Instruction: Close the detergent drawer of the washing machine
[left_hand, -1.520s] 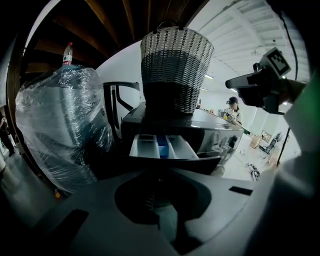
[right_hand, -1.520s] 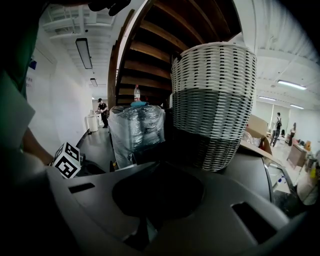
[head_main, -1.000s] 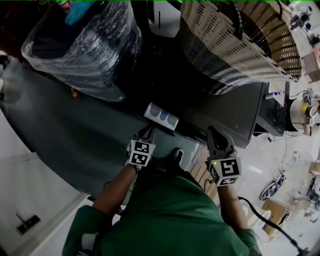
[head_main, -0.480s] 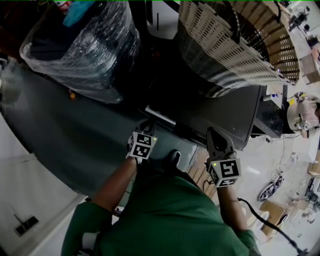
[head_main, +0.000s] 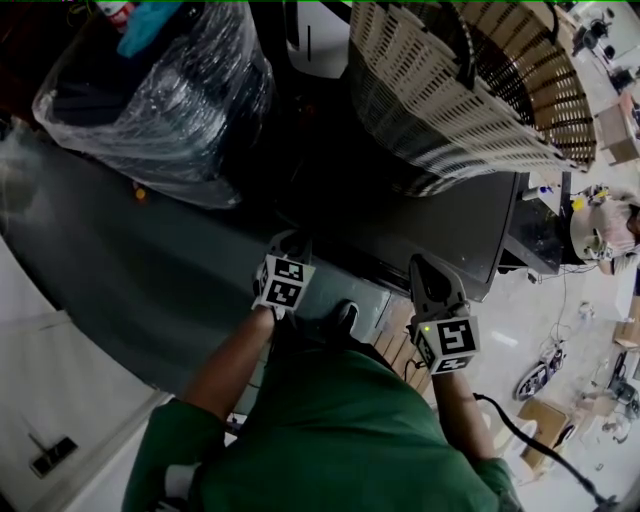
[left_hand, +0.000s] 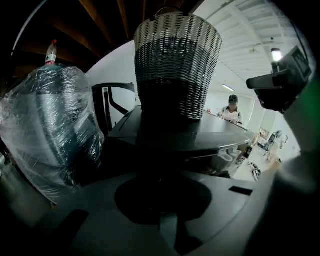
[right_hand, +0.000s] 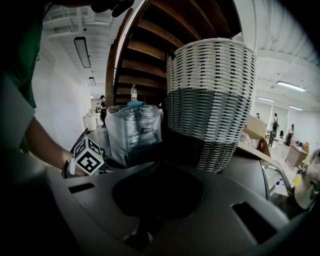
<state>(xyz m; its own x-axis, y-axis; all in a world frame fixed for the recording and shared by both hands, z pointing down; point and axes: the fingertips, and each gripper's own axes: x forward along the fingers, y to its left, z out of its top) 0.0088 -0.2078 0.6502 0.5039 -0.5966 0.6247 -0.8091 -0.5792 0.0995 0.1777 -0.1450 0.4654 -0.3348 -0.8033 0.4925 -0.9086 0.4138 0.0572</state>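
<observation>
The dark washing machine (head_main: 440, 230) stands in front of me, seen from above in the head view. Its detergent drawer shows no white tray; the drawer front lies in shadow under my left gripper (head_main: 290, 244), which is up against the machine's front, jaws together with nothing in them. My right gripper (head_main: 423, 266) hangs to the right, just off the machine's front edge, jaws together and empty. The left gripper view looks low across the machine's top (left_hand: 200, 135). The right gripper view shows the left gripper's marker cube (right_hand: 88, 156).
A tall woven basket (head_main: 450, 90) stands on the machine's top. A plastic-wrapped bundle (head_main: 160, 100) sits to its left on a grey surface (head_main: 130, 270). Cables, boxes and gear lie on the floor at the right (head_main: 545, 375). People stand far off (left_hand: 231, 111).
The white drawer with blue compartments stuck out a second ago. My left gripper has moved forward against it, and the drawer has slid into the machine. The right gripper barely moved.
</observation>
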